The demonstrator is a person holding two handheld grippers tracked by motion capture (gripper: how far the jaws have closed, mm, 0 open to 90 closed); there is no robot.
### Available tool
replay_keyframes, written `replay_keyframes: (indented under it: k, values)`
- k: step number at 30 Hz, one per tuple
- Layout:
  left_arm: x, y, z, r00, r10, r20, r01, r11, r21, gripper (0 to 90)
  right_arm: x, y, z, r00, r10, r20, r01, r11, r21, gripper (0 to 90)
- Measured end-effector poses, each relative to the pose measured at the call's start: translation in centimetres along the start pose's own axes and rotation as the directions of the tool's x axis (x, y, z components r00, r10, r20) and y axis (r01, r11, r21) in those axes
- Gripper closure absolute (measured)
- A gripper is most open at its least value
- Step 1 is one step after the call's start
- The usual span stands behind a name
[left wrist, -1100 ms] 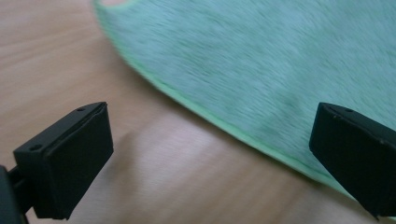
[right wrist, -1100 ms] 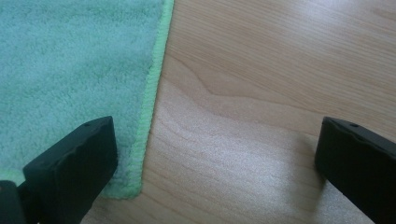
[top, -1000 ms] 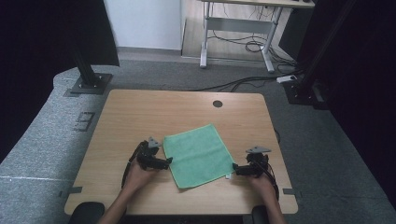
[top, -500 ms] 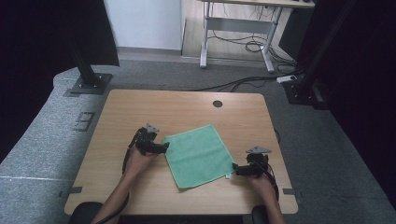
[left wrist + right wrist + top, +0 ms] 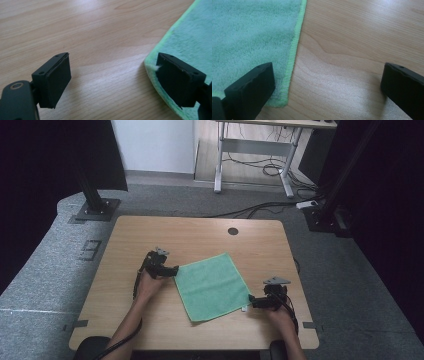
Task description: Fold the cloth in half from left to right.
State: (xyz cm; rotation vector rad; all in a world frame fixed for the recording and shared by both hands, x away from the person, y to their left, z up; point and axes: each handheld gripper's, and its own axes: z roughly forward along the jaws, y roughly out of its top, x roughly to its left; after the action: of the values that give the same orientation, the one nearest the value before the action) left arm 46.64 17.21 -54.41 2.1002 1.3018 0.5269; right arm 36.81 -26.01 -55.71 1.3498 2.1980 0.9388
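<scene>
Since earlier frames, left gripper (image 5: 172,270) was shifted away from person along cloth's left edge, up to its left corner. Right gripper (image 5: 251,302) was found unmoved at cloth's near-right corner. Green cloth (image 5: 212,286) was noted lying flat, turned diagonally, at centre of wooden table (image 5: 200,232). Left gripper's jaws were seen spread wide, one jaw over cloth's corner (image 5: 152,65), the other over bare wood. Right gripper's jaws were likewise spread wide, straddling cloth's hemmed edge (image 5: 293,50). Nothing was held by either.
</scene>
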Motion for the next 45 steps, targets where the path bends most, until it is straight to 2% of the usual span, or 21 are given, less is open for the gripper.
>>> replay_keyframes:
  k: [1, 7, 15, 22, 24, 30, 33, 37, 40, 41, 43, 44, 45]
  values:
    - [0.2, -0.3, 0.2, 1.0, -0.001, 0.007, 0.001, 0.9999, -0.017, 10.5, 0.0, 0.0, 0.0, 1.0, 0.0, 0.0, 0.0, 1.0, -0.001, 0.0]
    - [0.6, -0.2, 0.4, 0.9995, -0.03, 0.013, 0.03, 0.9995, -0.001, 5.2, 0.0, 0.0, 0.0, 1.0, 0.0, -0.001, 0.0, 1.0, -0.002, 0.0]
    - [0.5, -0.3, 0.3, 0.9995, -0.022, 0.022, 0.022, 0.9997, -0.007, 7.6, 0.1, 0.1, 0.0, 1.0, 0.008, 0.002, -0.008, 1.0, 0.012, 0.0]
    - [0.6, -0.3, 0.3, 0.9993, -0.036, 0.01, 0.036, 0.9993, 0.0, 5.4, 0.7, 0.6, -0.1, 0.9998, -0.01, -0.018, 0.01, 1.0, 0.016, 2.1]
    - [0.6, -0.3, 0.3, 0.9993, -0.037, 0.01, 0.037, 0.9993, 0.0, 5.5, 1.0, 0.8, -0.3, 0.9993, -0.024, -0.028, 0.024, 1.0, 0.014, 2.1]
    - [0.6, -0.3, 0.3, 0.9993, -0.037, 0.01, 0.037, 0.9993, 0.0, 5.5, 2.7, 1.8, -0.6, 0.9937, -0.054, -0.098, 0.054, 0.999, -0.007, 2.3]
    - [0.6, -0.3, 0.3, 0.9993, -0.037, 0.009, 0.037, 0.9993, -0.001, 5.4, 3.3, 2.0, -0.5, 0.9913, -0.07, -0.112, 0.069, 0.998, -0.011, 2.3]
    - [0.6, -0.3, 0.3, 0.9993, -0.037, 0.009, 0.037, 0.9993, -0.002, 5.5, 4.7, 2.4, -0.4, 0.9826, -0.099, -0.157, 0.098, 0.995, -0.014, 2.4]
    - [0.6, -0.3, 0.3, 0.9993, -0.037, 0.01, 0.037, 0.9993, -0.002, 5.4, 5.2, 2.6, -0.4, 0.9793, -0.106, -0.172, 0.106, 0.994, -0.014, 2.4]
    - [0.6, -0.3, 0.3, 0.9993, -0.037, 0.009, 0.037, 0.9993, -0.002, 5.4, 5.7, 2.8, -0.3, 0.9743, -0.11, -0.196, 0.11, 0.994, -0.013, 2.6]
    - [0.6, -0.3, 0.3, 0.9993, -0.037, 0.009, 0.037, 0.9993, -0.002, 5.4, 6.0, 2.9, -0.3, 0.9723, -0.113, -0.204, 0.113, 0.994, -0.014, 2.7]
    - [0.6, -0.3, 0.3, 0.9993, -0.037, 0.009, 0.037, 0.9993, -0.002, 5.3, 6.5, 3.1, -0.3, 0.9672, -0.118, -0.225, 0.118, 0.993, -0.015, 3.4]
    - [0.6, -0.3, 0.3, 0.9993, -0.037, 0.009, 0.037, 0.9993, -0.002, 5.3, 6.5, 3.1, -0.3, 0.9672, -0.118, -0.225, 0.118, 0.993, -0.015, 3.4]
